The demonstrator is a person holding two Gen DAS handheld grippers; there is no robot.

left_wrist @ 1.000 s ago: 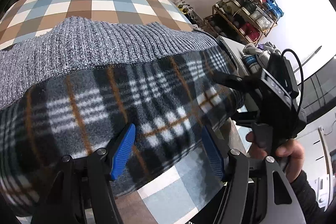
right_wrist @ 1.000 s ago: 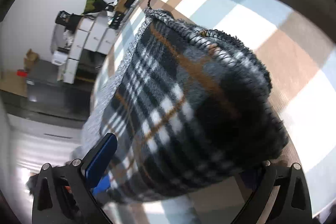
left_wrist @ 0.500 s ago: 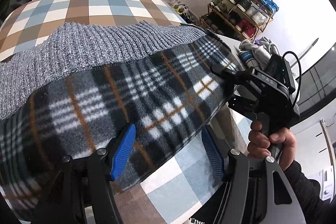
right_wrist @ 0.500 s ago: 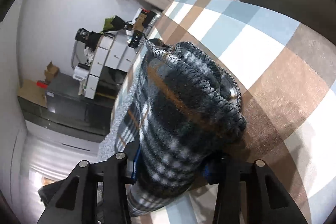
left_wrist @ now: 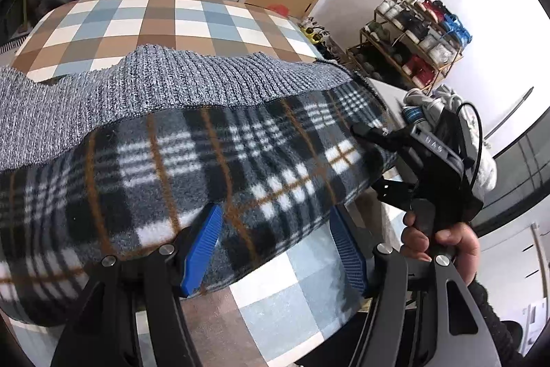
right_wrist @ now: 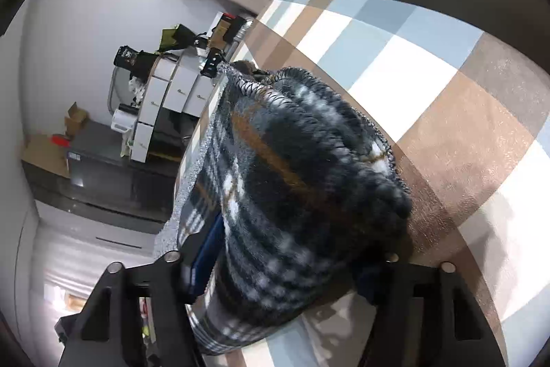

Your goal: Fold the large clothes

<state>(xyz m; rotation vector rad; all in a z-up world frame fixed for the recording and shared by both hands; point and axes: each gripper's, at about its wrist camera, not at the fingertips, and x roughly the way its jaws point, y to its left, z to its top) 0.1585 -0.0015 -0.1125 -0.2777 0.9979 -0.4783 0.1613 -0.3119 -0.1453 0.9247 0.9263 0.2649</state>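
Checked in brown, blue and white, the bedspread (left_wrist: 161, 19) fills the far side of the left wrist view, and across it lies the garment (left_wrist: 192, 153): black-and-white plaid fleece with orange lines, a grey ribbed knit band along its far edge. That same view catches what the other cannot: a hand (left_wrist: 443, 243) gripping the right gripper (left_wrist: 371, 157) at the cloth's right end, with a shoe rack (left_wrist: 416, 36) behind it. The left gripper (left_wrist: 275, 250) has its blue pads (left_wrist: 202, 250) half apart, the fleece edge lying between them; I can't tell whether they pinch it. Over on the right wrist view, a thick bunched roll of plaid fills the gap between the right gripper's fingers; those jaws have just been opening, and whether the pads press I cannot say. White drawers (right_wrist: 172, 98) stand behind.
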